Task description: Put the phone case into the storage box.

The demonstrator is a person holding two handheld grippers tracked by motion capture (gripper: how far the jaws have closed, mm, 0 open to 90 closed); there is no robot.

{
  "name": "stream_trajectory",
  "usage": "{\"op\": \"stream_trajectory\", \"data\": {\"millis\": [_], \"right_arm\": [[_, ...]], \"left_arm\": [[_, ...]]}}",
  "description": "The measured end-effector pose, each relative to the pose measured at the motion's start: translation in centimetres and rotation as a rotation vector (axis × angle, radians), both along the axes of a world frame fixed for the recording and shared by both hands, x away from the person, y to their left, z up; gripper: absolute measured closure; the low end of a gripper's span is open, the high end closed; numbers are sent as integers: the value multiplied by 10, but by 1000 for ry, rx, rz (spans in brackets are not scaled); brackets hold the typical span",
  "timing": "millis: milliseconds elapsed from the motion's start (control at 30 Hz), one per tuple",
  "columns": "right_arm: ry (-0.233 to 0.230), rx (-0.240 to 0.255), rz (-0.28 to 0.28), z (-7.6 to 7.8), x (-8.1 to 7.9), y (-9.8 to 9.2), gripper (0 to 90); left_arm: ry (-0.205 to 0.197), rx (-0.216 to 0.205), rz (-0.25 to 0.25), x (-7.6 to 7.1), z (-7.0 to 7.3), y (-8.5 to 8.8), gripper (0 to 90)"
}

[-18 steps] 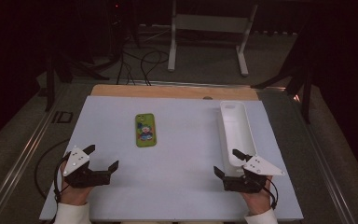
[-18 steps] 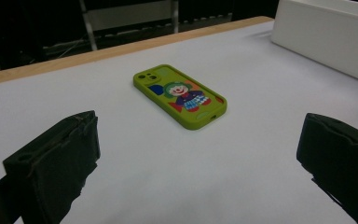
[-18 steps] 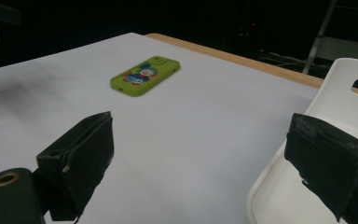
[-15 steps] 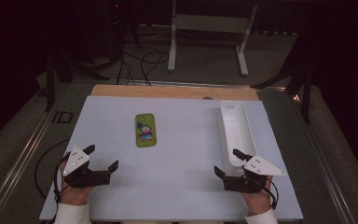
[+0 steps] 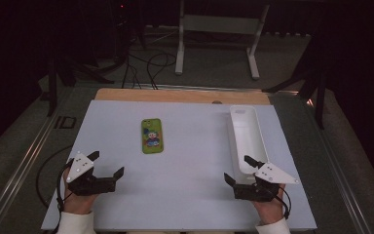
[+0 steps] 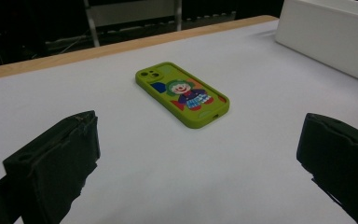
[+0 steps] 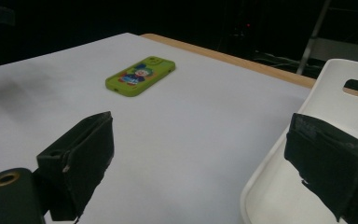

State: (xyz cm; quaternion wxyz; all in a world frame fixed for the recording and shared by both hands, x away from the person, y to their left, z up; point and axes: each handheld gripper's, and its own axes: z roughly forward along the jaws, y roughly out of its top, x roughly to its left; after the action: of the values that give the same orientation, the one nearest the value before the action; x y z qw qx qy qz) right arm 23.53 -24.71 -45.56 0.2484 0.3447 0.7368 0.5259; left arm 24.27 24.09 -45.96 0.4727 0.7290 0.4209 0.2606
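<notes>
A green phone with a clown picture on its case lies flat in the middle of the white table top. It shows ahead of the jaws in the left gripper view and farther off in the right gripper view. A long white tray lies at the right, its near end showing in the right gripper view. My left gripper rests open near the front left edge, nothing between its jaws. My right gripper is open at the tray's near end, one jaw over the tray.
A wooden strip runs along the table's far edge. Beyond it stand a white metal frame and cables on a dark floor. A rail runs beside the table at the left.
</notes>
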Motion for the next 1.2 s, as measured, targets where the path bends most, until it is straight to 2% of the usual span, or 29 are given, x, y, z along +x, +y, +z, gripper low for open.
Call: {"op": "stream_trajectory", "data": {"millis": [867, 1200], "right_arm": [[-8, 1, -12, 3, -2, 0, 81], [-8, 0, -22, 4, -3, -1, 81]], "left_arm": [[4, 3, 15, 2, 6, -3, 0], [16, 43, 0, 13, 22, -19, 0]]}}
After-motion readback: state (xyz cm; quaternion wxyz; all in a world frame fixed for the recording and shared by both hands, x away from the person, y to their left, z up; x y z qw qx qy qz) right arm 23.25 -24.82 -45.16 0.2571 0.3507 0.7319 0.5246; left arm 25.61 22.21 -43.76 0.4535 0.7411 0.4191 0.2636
